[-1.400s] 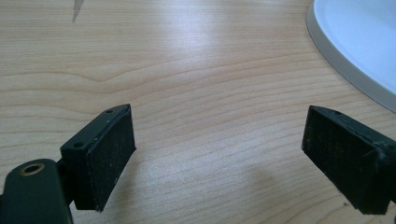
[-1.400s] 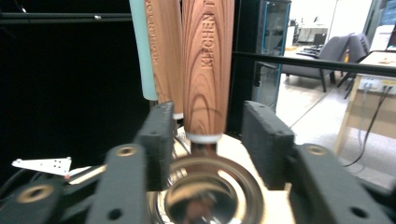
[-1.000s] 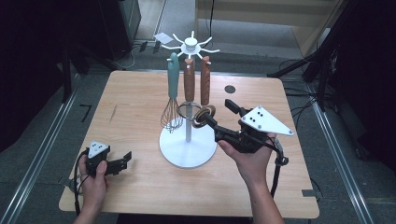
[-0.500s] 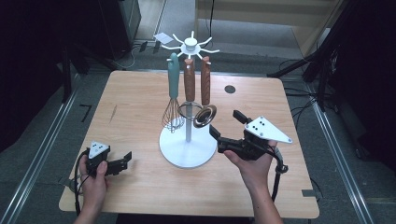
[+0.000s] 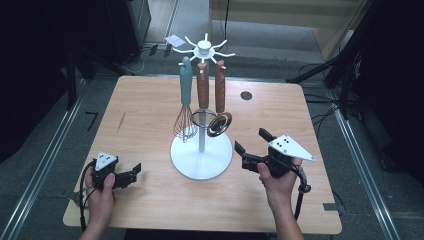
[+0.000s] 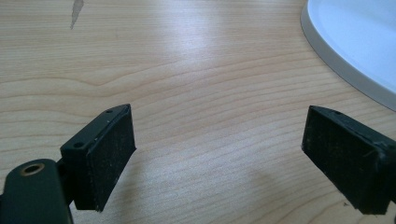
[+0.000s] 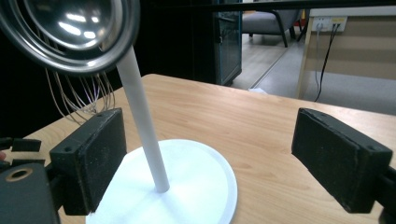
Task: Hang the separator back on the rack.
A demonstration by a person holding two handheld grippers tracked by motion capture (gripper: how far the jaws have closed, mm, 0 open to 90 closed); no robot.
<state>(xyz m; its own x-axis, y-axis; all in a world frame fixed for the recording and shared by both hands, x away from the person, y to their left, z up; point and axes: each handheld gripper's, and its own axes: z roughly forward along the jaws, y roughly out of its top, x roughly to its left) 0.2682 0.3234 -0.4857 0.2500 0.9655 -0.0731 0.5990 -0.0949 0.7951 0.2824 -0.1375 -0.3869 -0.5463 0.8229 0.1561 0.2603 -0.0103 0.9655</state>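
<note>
Left tool [image 5: 131, 173] low at counter [image 5: 150, 105] front-left corner, jaws spread, nothing between them, only bare wood under it. Right tool [image 5: 250, 148] front-right, jaws wide apart, empty, aimed at the white utensil stand [image 5: 201, 159], just beside its round base. Farther back on the stand's hooks: teal-handled whisk [image 5: 185, 105], wooden-handled strainer [image 5: 201, 95], wooden-handled steel ladle [image 5: 220, 112], all hanging clear of the counter.
</note>
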